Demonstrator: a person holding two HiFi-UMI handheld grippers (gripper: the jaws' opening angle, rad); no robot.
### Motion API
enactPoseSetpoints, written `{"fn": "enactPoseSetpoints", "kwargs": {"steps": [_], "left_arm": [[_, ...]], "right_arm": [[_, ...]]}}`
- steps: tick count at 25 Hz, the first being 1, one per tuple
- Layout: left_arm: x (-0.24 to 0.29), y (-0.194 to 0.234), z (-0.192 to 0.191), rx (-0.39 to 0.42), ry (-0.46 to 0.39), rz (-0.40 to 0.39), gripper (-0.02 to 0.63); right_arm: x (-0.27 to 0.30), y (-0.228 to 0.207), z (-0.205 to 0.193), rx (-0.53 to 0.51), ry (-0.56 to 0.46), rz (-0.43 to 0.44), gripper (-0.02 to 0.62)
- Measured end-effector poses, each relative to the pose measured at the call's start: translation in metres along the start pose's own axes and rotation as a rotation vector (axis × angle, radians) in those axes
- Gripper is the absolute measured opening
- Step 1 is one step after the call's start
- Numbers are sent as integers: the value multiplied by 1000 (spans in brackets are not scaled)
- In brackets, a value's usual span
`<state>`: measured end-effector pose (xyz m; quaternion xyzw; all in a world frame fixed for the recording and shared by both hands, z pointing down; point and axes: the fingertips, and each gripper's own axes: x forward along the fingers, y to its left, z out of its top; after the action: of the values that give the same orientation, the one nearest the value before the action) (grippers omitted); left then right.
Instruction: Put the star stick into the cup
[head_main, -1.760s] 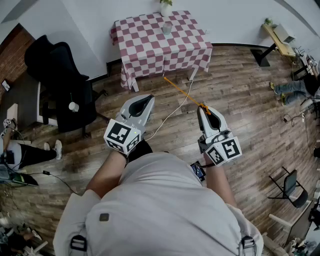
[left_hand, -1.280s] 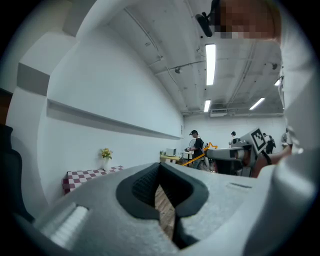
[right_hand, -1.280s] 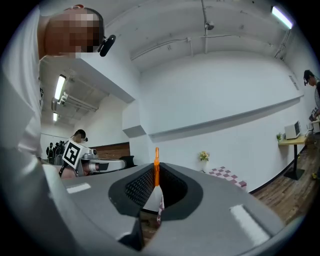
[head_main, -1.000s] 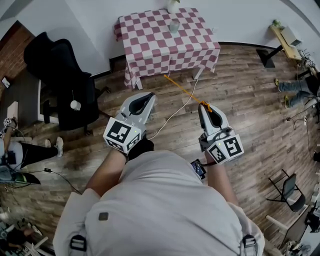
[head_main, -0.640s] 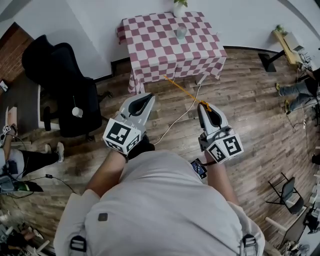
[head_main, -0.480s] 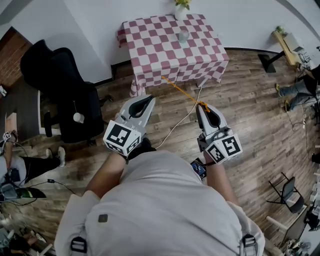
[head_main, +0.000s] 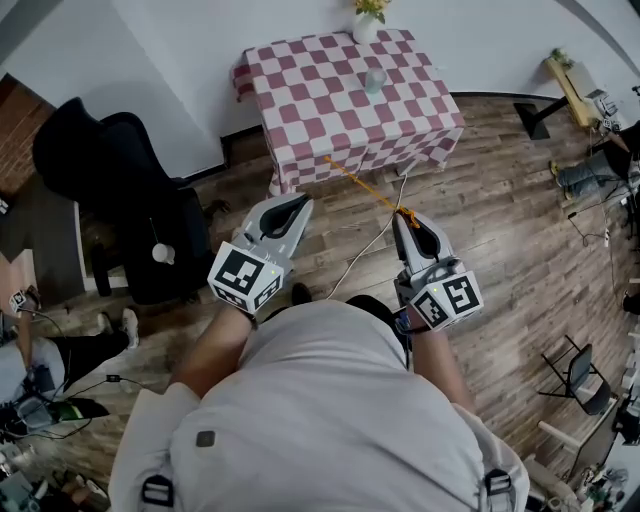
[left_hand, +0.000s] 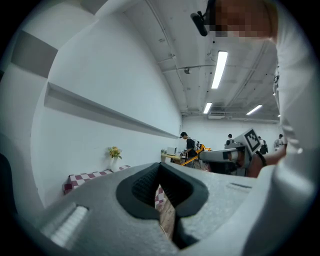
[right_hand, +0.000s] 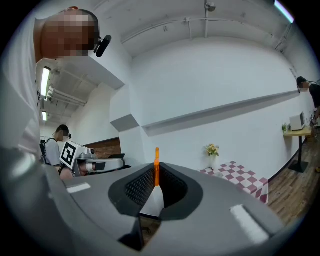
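My right gripper (head_main: 407, 215) is shut on the orange star stick (head_main: 362, 185), which slants away from its tip toward the table. In the right gripper view the stick (right_hand: 156, 167) stands up thin and orange between the closed jaws. A small pale cup (head_main: 374, 81) stands on the pink-and-white checked table (head_main: 330, 105) against the far wall. My left gripper (head_main: 295, 203) is shut with nothing in it and hangs level with the right one over the wooden floor. The left gripper view shows the right gripper (left_hand: 235, 154) across from it.
A vase of flowers (head_main: 366, 20) stands at the table's back edge. A black office chair (head_main: 120, 190) sits to the left. A white cable (head_main: 365, 250) runs across the floor from the table. A shelf unit (head_main: 575, 80) and seated people are at the right.
The person has walked closer to the table: it and the cup have come nearer in the head view. Both grippers keep their pose, the right one still holding the stick.
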<state>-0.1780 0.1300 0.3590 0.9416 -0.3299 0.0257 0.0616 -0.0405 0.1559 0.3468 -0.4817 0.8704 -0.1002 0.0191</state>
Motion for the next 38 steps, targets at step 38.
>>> {"fn": "enactPoseSetpoints", "kwargs": {"steps": [38], "left_arm": [[265, -6, 14, 47, 42, -5, 3]], "right_arm": [[27, -267, 38, 47, -23, 14, 28]]}}
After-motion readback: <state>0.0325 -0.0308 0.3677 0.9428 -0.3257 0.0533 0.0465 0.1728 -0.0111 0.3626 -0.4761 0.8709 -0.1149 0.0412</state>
